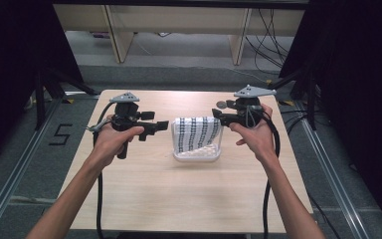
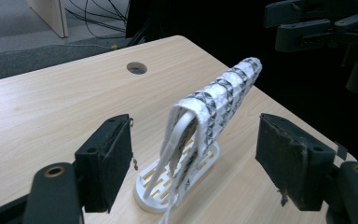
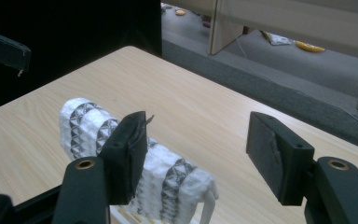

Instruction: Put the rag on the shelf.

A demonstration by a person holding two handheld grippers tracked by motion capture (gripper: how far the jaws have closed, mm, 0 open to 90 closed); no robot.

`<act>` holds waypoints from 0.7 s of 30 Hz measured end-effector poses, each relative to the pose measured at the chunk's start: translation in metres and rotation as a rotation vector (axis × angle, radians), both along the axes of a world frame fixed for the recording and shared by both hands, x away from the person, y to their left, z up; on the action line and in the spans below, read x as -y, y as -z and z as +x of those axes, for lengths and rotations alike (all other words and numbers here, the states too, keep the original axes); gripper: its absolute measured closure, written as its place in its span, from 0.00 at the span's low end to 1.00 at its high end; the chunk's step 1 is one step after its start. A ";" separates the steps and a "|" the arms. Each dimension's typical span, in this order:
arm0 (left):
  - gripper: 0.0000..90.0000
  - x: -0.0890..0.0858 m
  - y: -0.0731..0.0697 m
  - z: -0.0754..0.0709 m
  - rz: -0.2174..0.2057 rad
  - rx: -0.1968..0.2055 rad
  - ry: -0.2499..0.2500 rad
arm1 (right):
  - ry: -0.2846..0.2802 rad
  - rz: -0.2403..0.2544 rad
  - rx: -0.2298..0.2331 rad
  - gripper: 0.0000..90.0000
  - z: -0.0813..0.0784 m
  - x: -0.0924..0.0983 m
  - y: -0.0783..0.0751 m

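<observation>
Spanning the scene, the pale wooden worktop [image 1: 189, 199] carries a white slotted rack [image 1: 197, 155] at its middle, with a black-and-white patterned cloth [image 1: 197, 133] draped over the rack's upright frame. Left tongs [image 1: 165, 125] hover just beside the cloth's left end, jaws wide and empty. Right tongs [image 1: 217, 114] hang near its right end, jaws likewise apart, gripping nothing, the cloth lying between both pairs.
</observation>
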State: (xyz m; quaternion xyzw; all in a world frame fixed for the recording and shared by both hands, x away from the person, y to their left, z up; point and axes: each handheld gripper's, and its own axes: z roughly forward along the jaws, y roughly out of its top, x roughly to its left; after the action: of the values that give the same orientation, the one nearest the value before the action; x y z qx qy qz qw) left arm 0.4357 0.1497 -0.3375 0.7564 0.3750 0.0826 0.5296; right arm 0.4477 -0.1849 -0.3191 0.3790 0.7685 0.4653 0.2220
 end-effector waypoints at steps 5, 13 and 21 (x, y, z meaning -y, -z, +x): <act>0.28 0.001 0.002 -0.010 0.003 0.025 0.023 | 0.003 0.018 -0.017 0.37 -0.008 0.002 0.001; 0.26 -0.002 0.013 -0.031 -0.013 0.025 0.047 | -0.009 0.060 -0.029 0.28 -0.029 0.007 0.005; 0.26 -0.007 0.019 -0.045 -0.005 0.038 0.051 | 0.000 0.060 -0.010 0.26 -0.039 0.010 0.011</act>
State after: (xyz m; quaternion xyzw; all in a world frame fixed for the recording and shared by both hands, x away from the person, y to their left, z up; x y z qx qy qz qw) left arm 0.3902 0.1567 -0.3564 0.7626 0.3458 0.0824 0.5405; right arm 0.4087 -0.1953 -0.3300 0.3879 0.7552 0.4864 0.2066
